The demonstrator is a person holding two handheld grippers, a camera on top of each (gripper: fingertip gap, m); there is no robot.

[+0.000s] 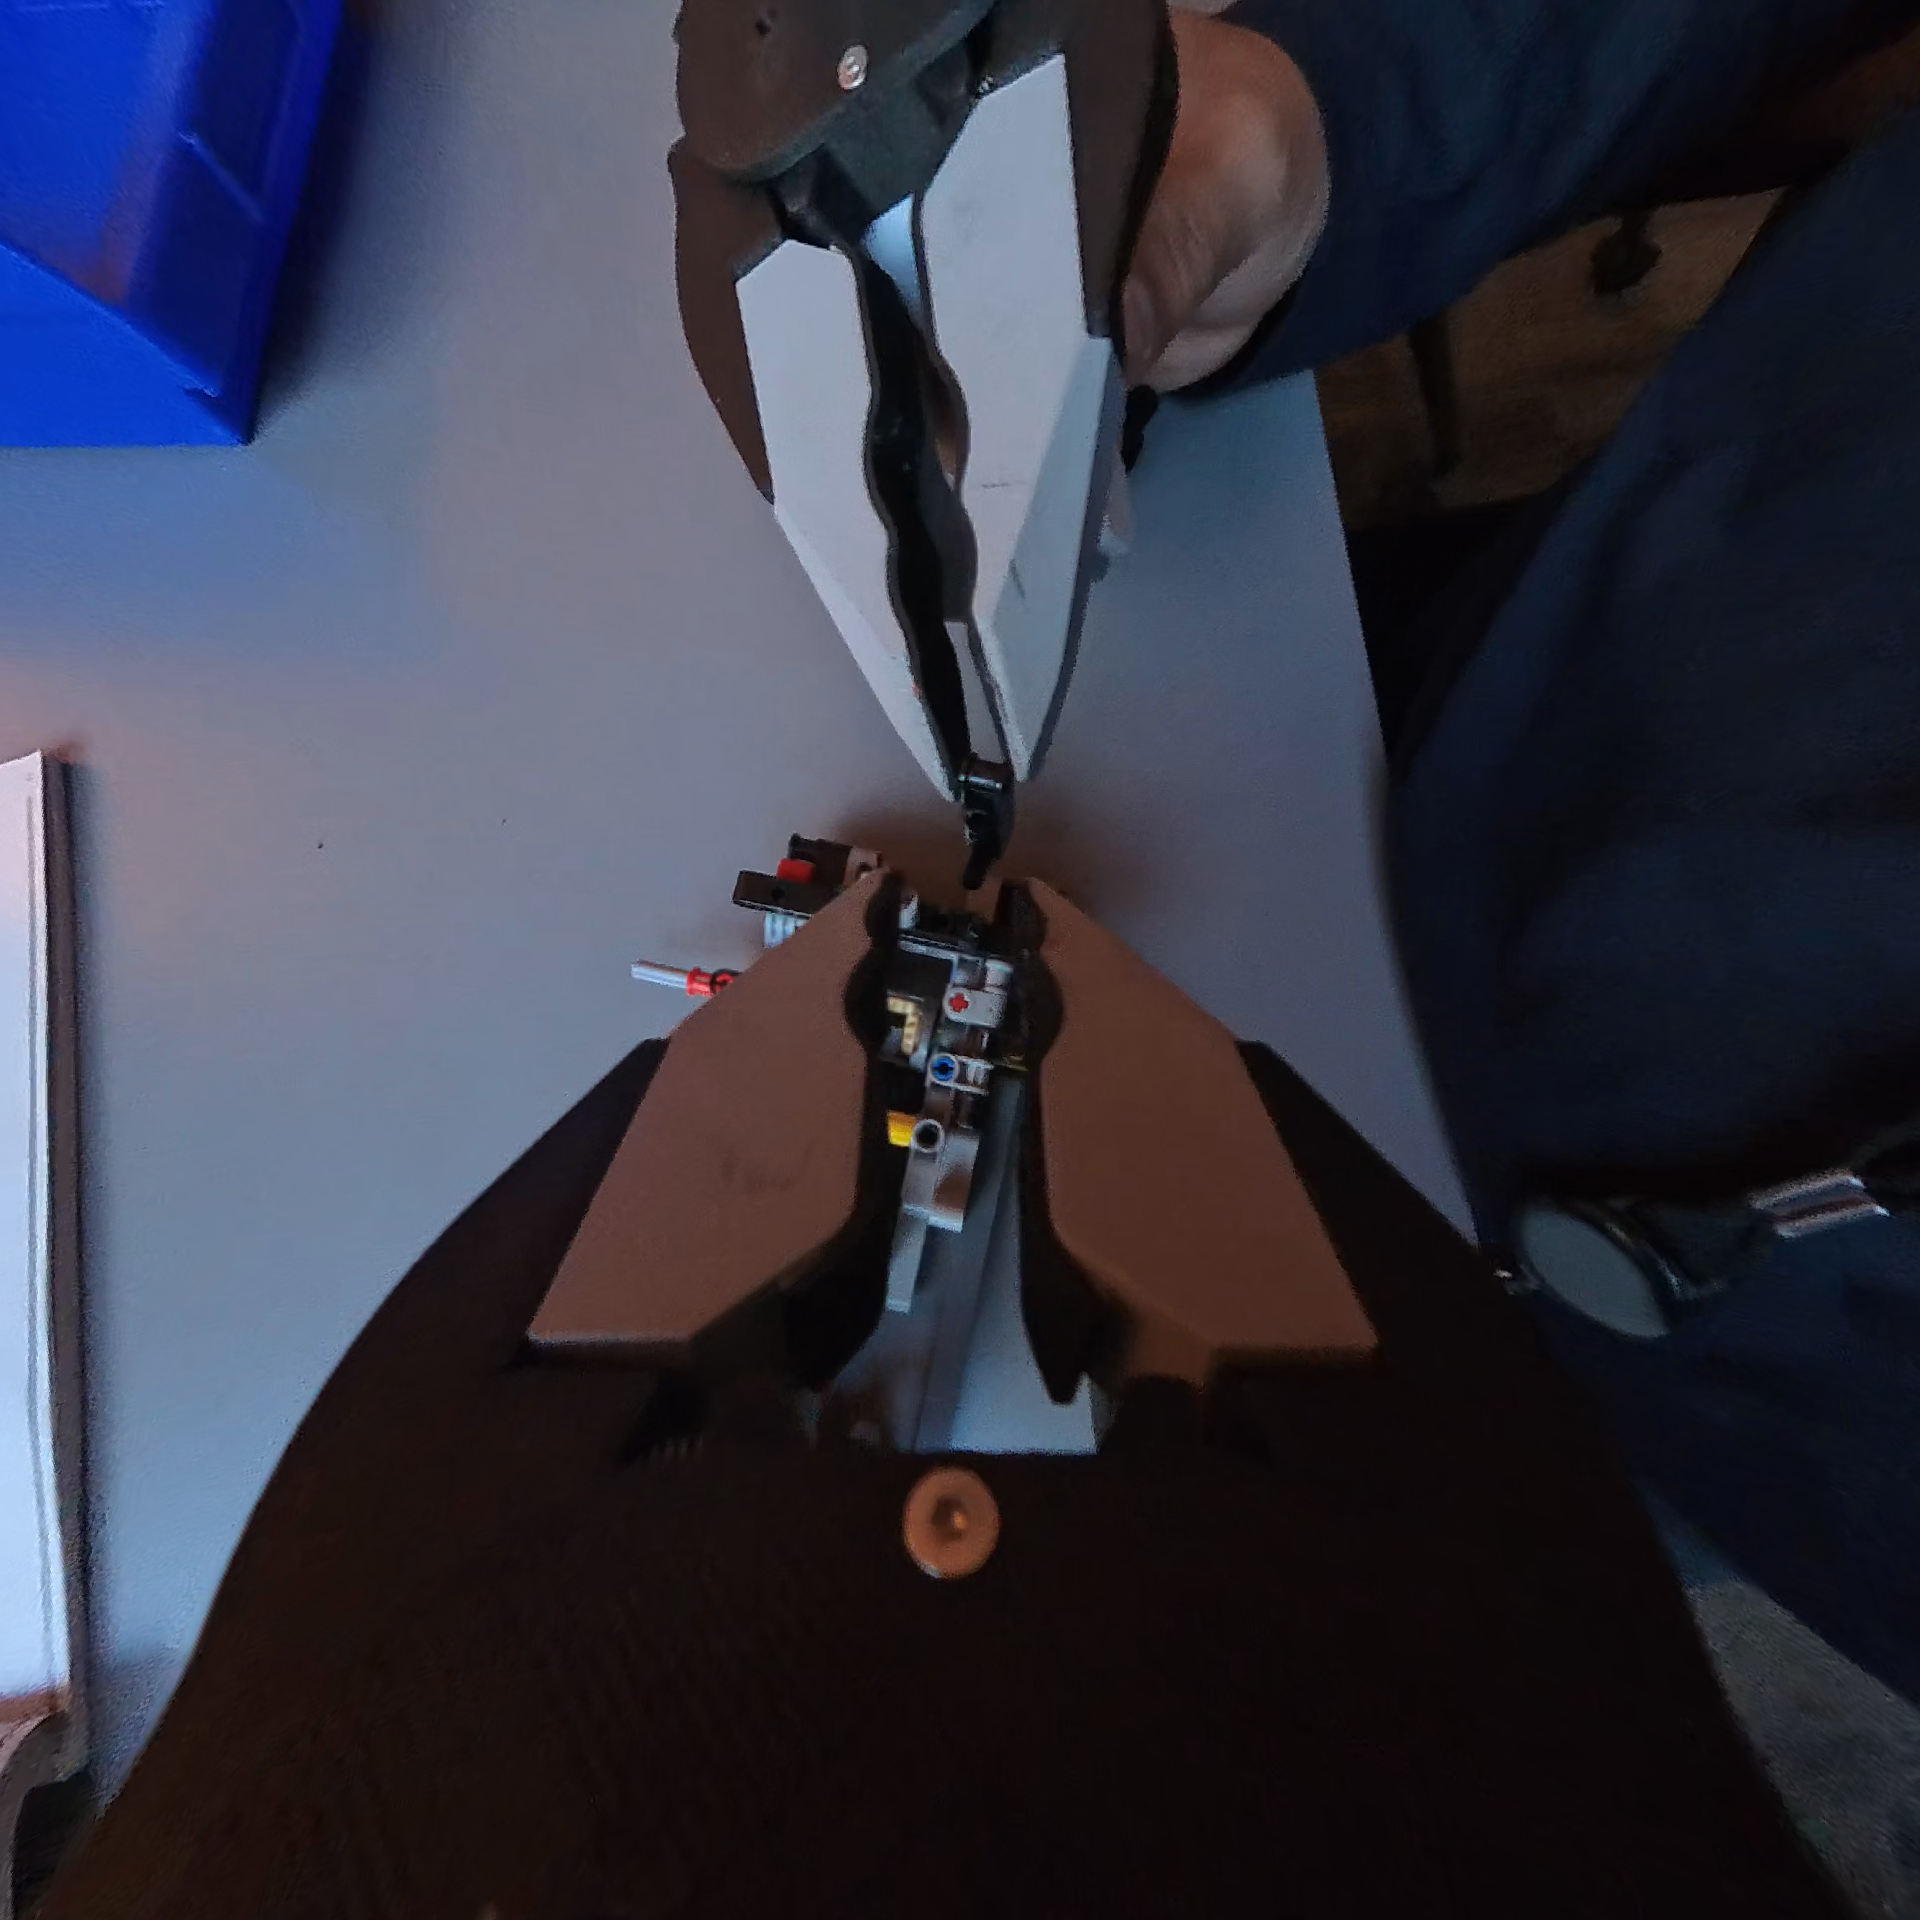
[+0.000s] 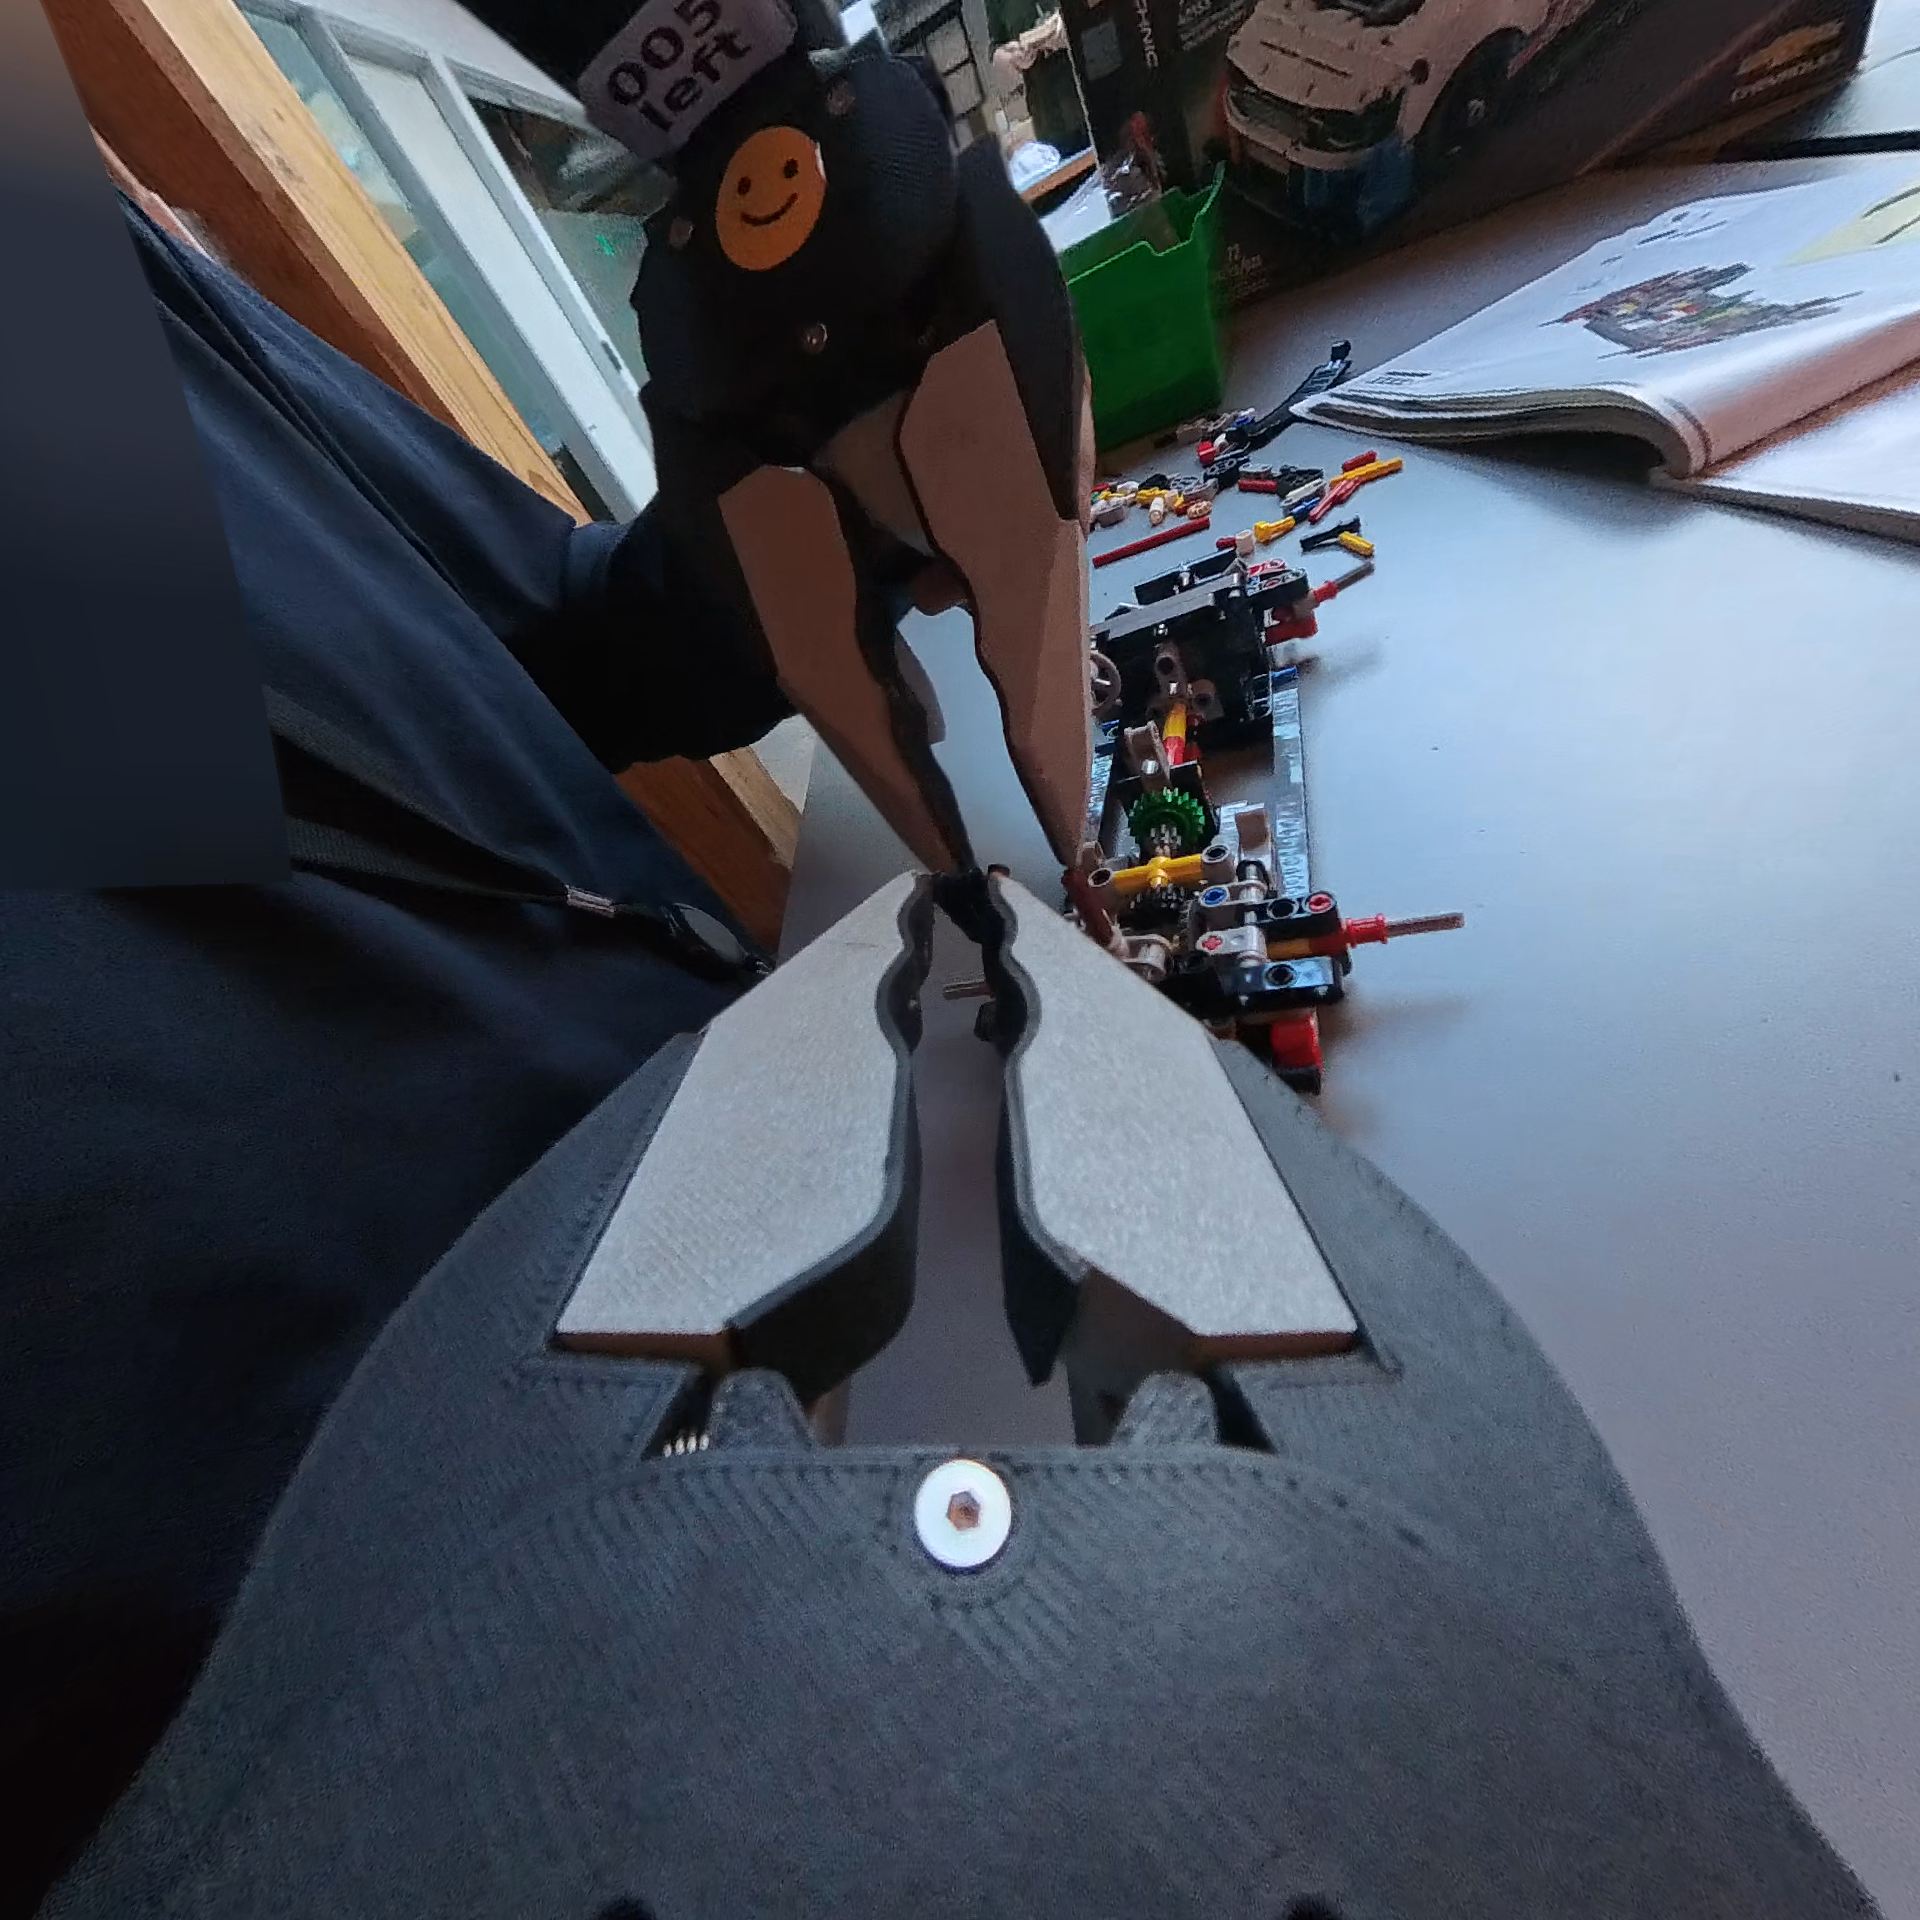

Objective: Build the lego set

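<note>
A long toy-brick chassis [image 2: 1226, 914] of black, grey, yellow and red parts lies on the grey table [image 2: 1558, 1143]. In the left wrist view its end [image 1: 951, 1039] fills the space between my left gripper's brown pads. My left gripper [image 1: 954, 896] is shut on that part, with the pads against its sides. My left gripper also shows from above in the right wrist view [image 2: 1018, 862]. My right gripper [image 2: 956, 883] is shut on a small black piece [image 2: 961, 904]. That piece [image 1: 982, 821] hangs from the right gripper [image 1: 982, 769] just over the left fingertips.
A grey and red axle [image 1: 665, 974] sticks out of the chassis side. Loose coloured pieces [image 2: 1247, 499], a green bin [image 2: 1143, 312], an open booklet [image 2: 1662, 343] and a printed box [image 2: 1455, 83] lie farther back. A blue bin [image 1: 125, 208] stands far left. A person's dark sleeve [image 1: 1662, 727] is close by. The grippers are tip to tip, or close to it.
</note>
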